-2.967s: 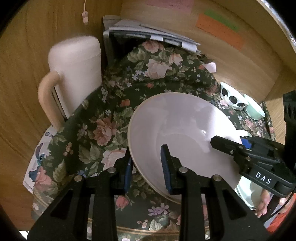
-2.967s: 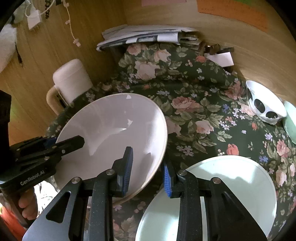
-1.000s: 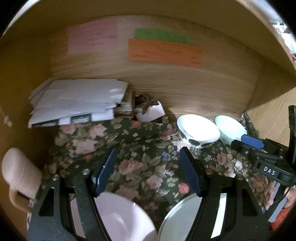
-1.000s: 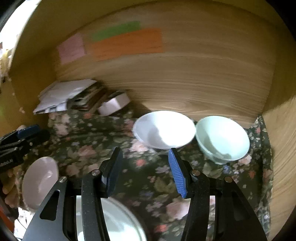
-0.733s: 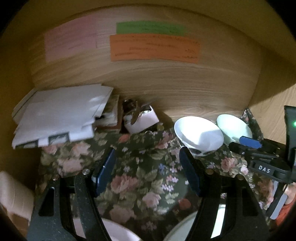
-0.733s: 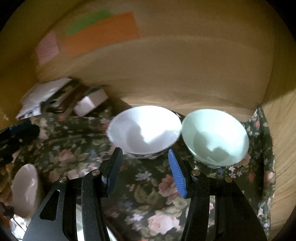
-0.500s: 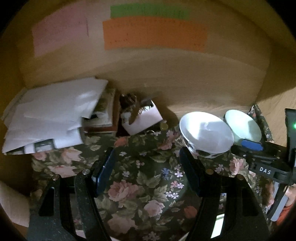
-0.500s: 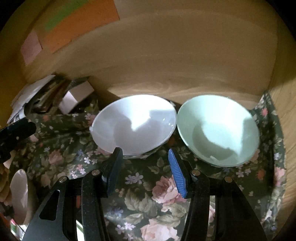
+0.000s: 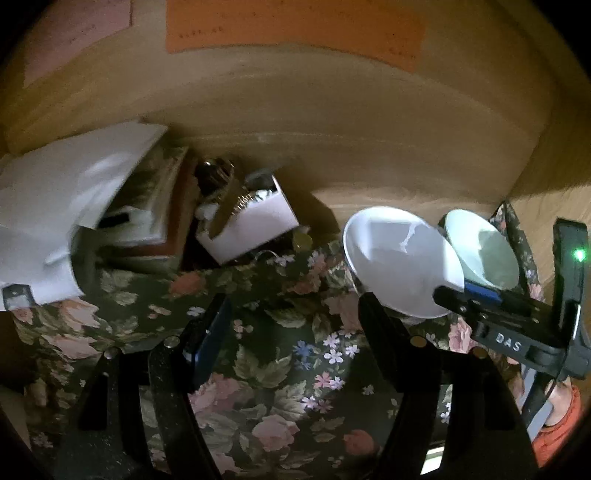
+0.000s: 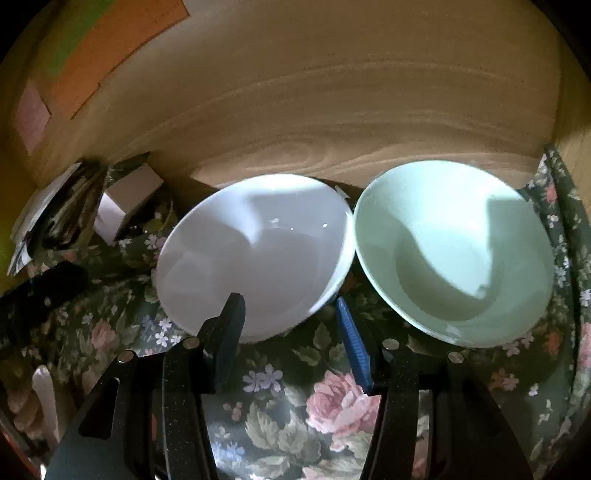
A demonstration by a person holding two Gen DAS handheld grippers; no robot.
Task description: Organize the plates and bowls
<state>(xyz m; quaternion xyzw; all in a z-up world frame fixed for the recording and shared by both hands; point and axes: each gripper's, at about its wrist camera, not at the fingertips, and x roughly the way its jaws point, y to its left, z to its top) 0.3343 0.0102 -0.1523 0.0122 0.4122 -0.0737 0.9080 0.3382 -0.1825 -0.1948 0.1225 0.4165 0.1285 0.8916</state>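
A white bowl (image 10: 255,254) and a pale green bowl (image 10: 454,251) stand side by side against the wooden back wall, rims touching. My right gripper (image 10: 290,325) is open, its jaws either side of the white bowl's near right rim, not closed on it. In the left wrist view the white bowl (image 9: 399,262) and green bowl (image 9: 480,254) sit at right, with the right gripper (image 9: 465,295) at their near edge. My left gripper (image 9: 295,325) is open and empty over the floral cloth (image 9: 269,350), left of the white bowl.
A stack of papers (image 9: 62,206) and a small white box (image 9: 251,225) of odds and ends lie at the back left. Orange and pink notes (image 9: 295,29) hang on the wall. The edge of a pink dish (image 10: 44,398) shows at lower left.
Both grippers have moved forward and down toward the back wall. The two bowls now loom larger, and the right gripper's jaws have reached the white bowl's rim. The plates have dropped out of view.
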